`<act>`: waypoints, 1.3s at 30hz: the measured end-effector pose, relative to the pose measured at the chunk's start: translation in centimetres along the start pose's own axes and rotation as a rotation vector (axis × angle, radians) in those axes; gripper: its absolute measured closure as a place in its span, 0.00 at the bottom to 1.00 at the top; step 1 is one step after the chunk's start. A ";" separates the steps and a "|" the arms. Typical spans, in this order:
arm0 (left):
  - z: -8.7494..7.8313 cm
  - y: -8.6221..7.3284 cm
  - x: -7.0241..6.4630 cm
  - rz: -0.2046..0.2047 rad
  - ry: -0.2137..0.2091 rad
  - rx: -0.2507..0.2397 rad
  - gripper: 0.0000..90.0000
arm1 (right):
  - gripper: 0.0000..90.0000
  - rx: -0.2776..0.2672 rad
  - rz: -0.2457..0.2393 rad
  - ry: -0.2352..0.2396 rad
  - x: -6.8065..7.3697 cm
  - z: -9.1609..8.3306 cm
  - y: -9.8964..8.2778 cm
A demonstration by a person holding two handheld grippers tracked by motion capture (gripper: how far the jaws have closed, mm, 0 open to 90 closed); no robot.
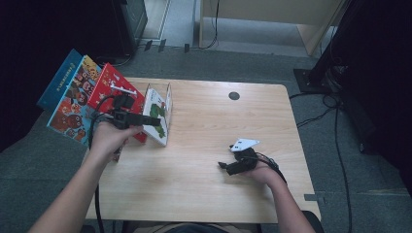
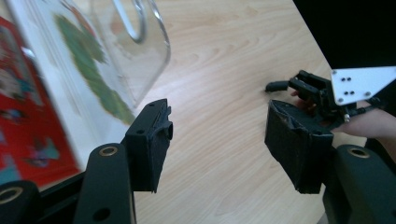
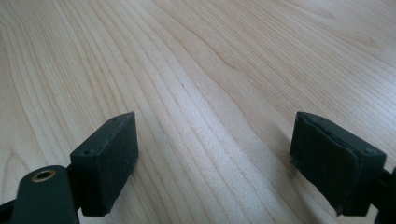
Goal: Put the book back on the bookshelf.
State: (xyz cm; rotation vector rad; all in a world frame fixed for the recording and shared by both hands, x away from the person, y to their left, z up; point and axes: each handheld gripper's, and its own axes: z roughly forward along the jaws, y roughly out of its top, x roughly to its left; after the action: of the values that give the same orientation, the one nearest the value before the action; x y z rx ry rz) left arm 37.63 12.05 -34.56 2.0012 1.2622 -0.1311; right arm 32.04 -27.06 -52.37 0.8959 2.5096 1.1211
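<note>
A white picture book point(image 1: 158, 116) with a green caterpillar on its cover stands in a clear plastic book stand point(image 1: 169, 94) at the table's left. My left gripper point(image 1: 154, 121) hovers just in front of that cover, pointing right. In the left gripper view my left gripper point(image 2: 219, 135) is open with bare wood between its jaws, and the white book point(image 2: 79, 70) and the clear stand point(image 2: 144, 51) lie to the left. My right gripper point(image 1: 224, 166) rests low on the table at the right. It is open over bare wood in the right gripper view point(image 3: 215, 149).
A red book point(image 1: 109, 82), a colourful cartoon book point(image 1: 73, 102) and a blue book point(image 1: 60, 80) lean off the table's left edge. A round cable hole point(image 1: 234, 95) sits near the far edge. My right gripper point(image 2: 280, 86) also appears in the left gripper view.
</note>
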 end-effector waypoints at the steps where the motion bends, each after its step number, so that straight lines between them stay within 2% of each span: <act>1: 0.6 -0.7 -0.2 -0.017 -0.039 -0.003 0.45 | 0.17 0.001 -0.001 0.000 0.0 0.0 0.0; 4: 1.9 -1.8 -1.2 0.041 -0.005 0.022 0.45 | 0.17 0.001 -0.002 0.000 0.0 0.0 0.0; 7: 2.9 -2.7 -1.8 0.052 -0.031 0.027 0.45 | 0.17 0.001 -0.004 0.000 0.0 0.0 0.0; 8: 2.9 -2.7 -1.8 0.052 -0.031 0.027 0.45 | 0.17 0.001 -0.004 0.000 0.0 0.0 0.0; 12: 4.7 -4.0 -2.3 0.088 -0.015 0.046 0.45 | 0.17 0.003 -0.001 0.002 0.0 0.0 0.0; 15: 6.1 -5.1 -2.1 0.090 -0.027 0.048 0.45 | 0.17 0.003 0.000 0.002 0.0 0.0 0.0; 20: 7.8 -6.1 -1.8 0.134 -0.028 0.051 0.45 | 0.17 0.003 0.000 0.002 0.0 0.0 0.0; 23: 9.1 -7.0 -1.5 0.138 -0.023 0.065 0.45 | 0.17 0.003 0.002 0.002 0.0 0.0 0.0; 24: 9.9 -7.5 -1.3 0.144 -0.024 0.083 0.44 | 0.17 0.003 0.002 0.002 0.0 0.0 0.0; 29: 10.8 -8.4 -0.6 0.139 -0.033 0.075 0.44 | 0.17 0.005 0.001 0.002 0.0 0.0 0.0; 35: 12.0 -9.3 0.1 0.185 0.001 0.087 0.44 | 0.16 0.006 -0.001 0.002 0.0 0.0 0.0; 37: 12.6 -9.7 0.4 0.208 0.019 0.118 0.43 | 0.16 0.007 0.001 0.003 0.0 0.0 0.0; 39: 12.9 -9.9 0.5 0.205 0.022 0.131 0.43 | 0.16 0.008 0.001 0.003 0.0 0.0 0.1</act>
State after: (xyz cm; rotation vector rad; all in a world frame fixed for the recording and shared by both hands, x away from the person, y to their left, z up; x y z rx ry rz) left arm 33.61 6.43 -49.35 2.2373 1.0777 -0.0945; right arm 32.07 -27.03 -52.33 0.8980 2.5180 1.1145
